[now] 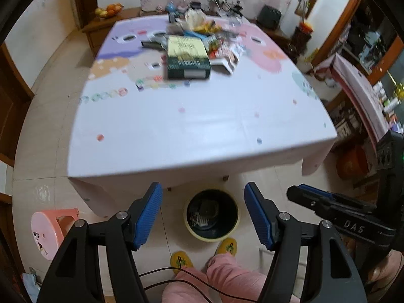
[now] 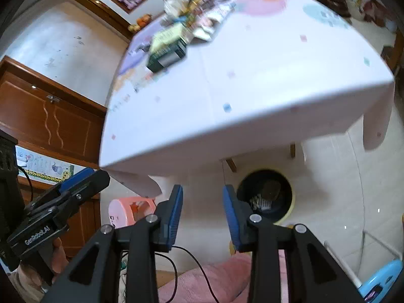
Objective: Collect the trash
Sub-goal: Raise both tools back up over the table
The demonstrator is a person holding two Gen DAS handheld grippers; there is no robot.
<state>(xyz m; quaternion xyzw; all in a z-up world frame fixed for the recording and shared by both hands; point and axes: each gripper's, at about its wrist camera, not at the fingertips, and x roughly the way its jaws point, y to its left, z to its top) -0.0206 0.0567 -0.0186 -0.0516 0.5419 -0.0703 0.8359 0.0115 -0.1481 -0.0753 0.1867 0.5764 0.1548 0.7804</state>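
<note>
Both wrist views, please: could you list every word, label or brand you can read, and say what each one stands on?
"DAS": on the black body of the right gripper, seen in the left wrist view.
"GenRobot.AI": on the black body of the left gripper, seen in the right wrist view.
Green and yellow box on the table: print too blurred to read.
Wrappers behind it: too blurred to read.

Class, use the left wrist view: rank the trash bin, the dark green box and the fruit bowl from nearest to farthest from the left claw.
1. Trash bin: on the floor just beyond the left claw.
2. Dark green box: on the table, mid-far.
3. Fruit bowl: on the cabinet, far left, behind the table.
</note>
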